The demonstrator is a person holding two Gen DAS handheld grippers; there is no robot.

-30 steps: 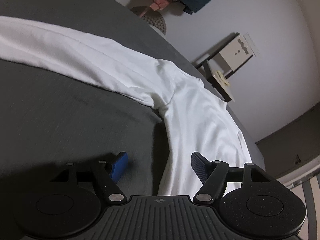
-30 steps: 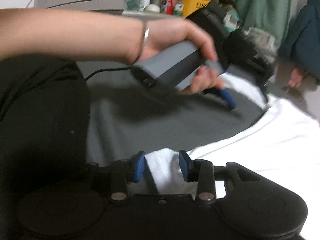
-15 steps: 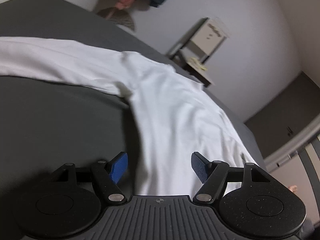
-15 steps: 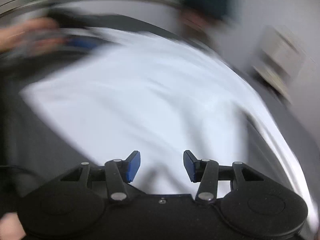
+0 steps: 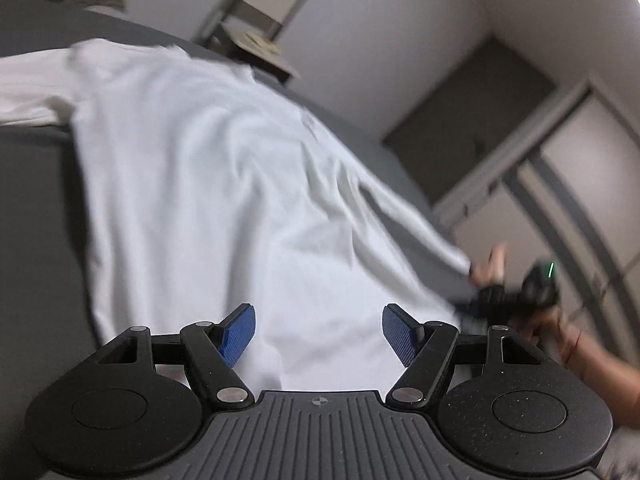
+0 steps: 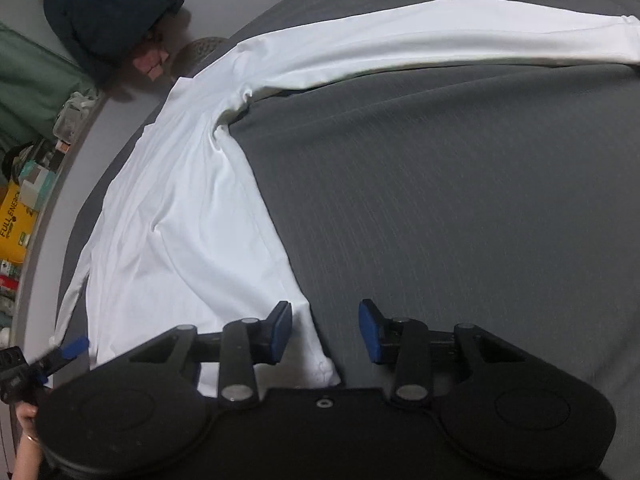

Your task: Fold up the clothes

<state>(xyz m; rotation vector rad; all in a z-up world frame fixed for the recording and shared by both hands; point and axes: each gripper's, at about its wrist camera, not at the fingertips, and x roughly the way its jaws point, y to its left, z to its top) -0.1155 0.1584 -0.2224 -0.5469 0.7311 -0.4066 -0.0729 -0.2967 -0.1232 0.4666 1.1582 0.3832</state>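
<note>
Left wrist view: left gripper [image 5: 319,334] has its blue pads [image 5: 239,334] spread wide, nothing pinched, hovering over the hem end of the white long-sleeve shirt [image 5: 224,184]. Shirt lies flat on the dark grey bed cover [image 5: 36,216], one sleeve running off to the left edge of frame, the other trailing right toward the right gripper [image 5: 472,304], seen small and blurred at the far side with the person's hand [image 5: 490,266] around it. Small shelf unit [image 5: 266,8] against the white wall behind.

Right wrist view: right gripper [image 6: 325,330] sits at the shirt's [image 6: 188,220] bottom corner; its jaws have just been closing but a clear gap remains, pads not pressing. Corner of the hem lies below the left pad [image 6: 280,330], cloth not clamped; the right pad is over bare bed cover [image 6: 460,184]. One sleeve stretches straight across the top toward the right edge. Left gripper [image 6: 66,350] shows at the lower left beside the other sleeve's cuff, fingers apart. Dark garment [image 6: 104,12] hangs on the wall at upper left, clutter with a yellow box [image 6: 12,220] along the left edge
</note>
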